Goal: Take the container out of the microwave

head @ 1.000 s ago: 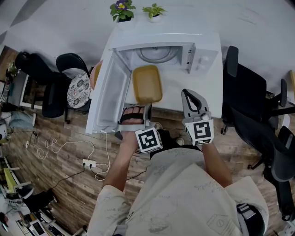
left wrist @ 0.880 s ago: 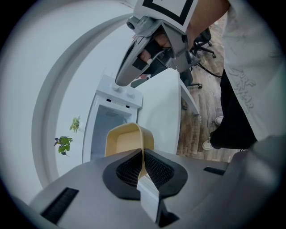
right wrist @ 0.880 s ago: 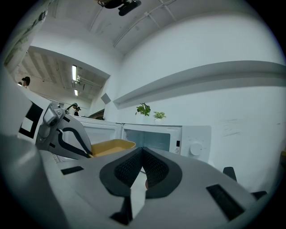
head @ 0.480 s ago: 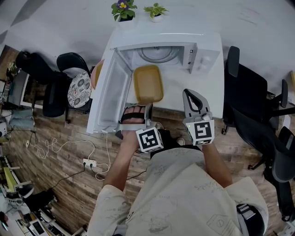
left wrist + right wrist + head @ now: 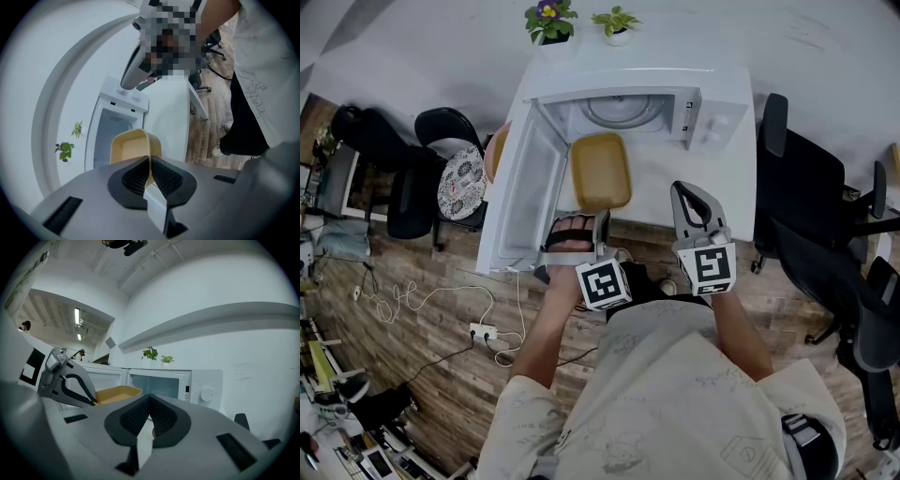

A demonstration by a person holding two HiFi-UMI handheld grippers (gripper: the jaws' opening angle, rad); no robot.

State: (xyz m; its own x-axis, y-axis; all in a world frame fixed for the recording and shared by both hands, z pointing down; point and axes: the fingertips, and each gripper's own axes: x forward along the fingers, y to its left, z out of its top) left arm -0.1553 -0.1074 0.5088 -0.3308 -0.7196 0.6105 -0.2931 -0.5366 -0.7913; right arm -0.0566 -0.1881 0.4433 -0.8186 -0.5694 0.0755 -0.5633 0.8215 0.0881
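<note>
My left gripper (image 5: 598,217) is clamped on the near rim of the yellow container (image 5: 600,169). In the left gripper view the thin edge of the container (image 5: 133,145) sits pinched between the two ribbed pads, which are almost together. The container is outside the microwave (image 5: 712,112), in front of its open cavity and just beside the door (image 5: 520,197), which is swung wide to the left. I cannot tell whether its base rests on the white bench (image 5: 652,187) or hangs just above it.

My right gripper (image 5: 684,187) is held level over the bench, to the right of the container and apart from it. Its jaws are closed together with nothing between them, as the right gripper view shows.

Two small potted plants (image 5: 548,19) stand behind the microwave, and a black office chair (image 5: 797,197) sits to the right of the bench.
</note>
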